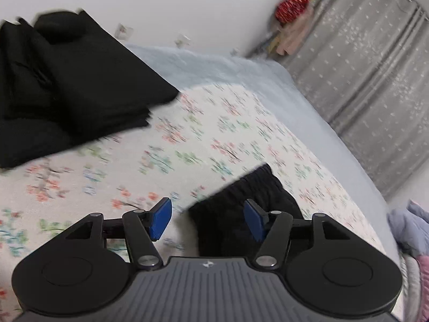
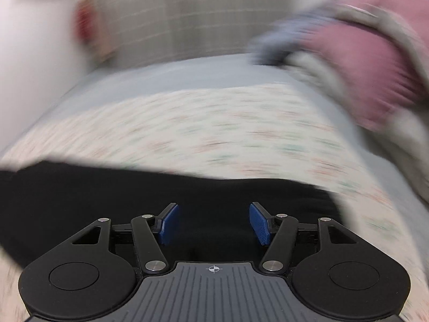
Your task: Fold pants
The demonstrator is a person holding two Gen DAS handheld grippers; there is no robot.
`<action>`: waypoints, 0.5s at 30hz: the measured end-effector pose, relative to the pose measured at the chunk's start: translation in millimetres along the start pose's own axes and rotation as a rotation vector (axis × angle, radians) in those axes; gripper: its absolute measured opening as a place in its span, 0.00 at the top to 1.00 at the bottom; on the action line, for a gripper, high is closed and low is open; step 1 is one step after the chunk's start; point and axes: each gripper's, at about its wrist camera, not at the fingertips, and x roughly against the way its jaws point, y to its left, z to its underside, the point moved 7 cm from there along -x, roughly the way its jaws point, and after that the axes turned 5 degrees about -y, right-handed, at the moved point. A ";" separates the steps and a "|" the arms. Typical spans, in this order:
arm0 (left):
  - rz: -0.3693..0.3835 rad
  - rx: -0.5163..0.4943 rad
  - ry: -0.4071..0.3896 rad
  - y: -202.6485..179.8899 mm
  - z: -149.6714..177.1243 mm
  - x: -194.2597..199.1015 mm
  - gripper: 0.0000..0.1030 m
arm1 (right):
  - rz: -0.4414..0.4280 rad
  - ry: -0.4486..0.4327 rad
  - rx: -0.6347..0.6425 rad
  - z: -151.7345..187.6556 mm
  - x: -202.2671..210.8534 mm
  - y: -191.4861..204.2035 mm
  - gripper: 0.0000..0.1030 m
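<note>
Black pants lie on the floral sheet (image 1: 187, 145). In the left wrist view their gathered elastic end (image 1: 241, 196) sits just ahead of and under my left gripper (image 1: 207, 220). That gripper is open, and its blue pads (image 1: 161, 220) stand wide apart with nothing pressed between them. In the blurred right wrist view, a broad black stretch of the pants (image 2: 107, 193) spreads across the sheet below my right gripper (image 2: 214, 222). The right gripper is open too, hovering over the cloth without gripping it.
A stack of folded black clothes (image 1: 80, 80) rests at the far left of the bed. A pale blue cover (image 1: 241, 75) borders the sheet. A grey curtain (image 1: 362, 67) hangs behind, and a pink and grey bedding pile (image 2: 375, 67) lies to the right.
</note>
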 end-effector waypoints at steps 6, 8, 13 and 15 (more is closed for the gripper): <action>-0.012 -0.104 0.045 -14.7 8.3 -36.7 0.26 | -0.244 0.078 0.297 25.3 -26.2 135.1 0.43; -0.025 -0.172 0.027 -22.7 9.0 -41.2 0.32 | -0.323 0.096 0.376 37.9 -30.1 173.3 0.43; -0.062 -0.266 -0.006 -27.6 9.5 -48.5 0.56 | -0.409 0.139 0.515 67.1 -40.0 238.4 0.46; -0.050 -0.253 -0.014 -27.0 6.7 -45.4 0.57 | -0.410 0.163 0.525 75.0 -47.7 247.1 0.47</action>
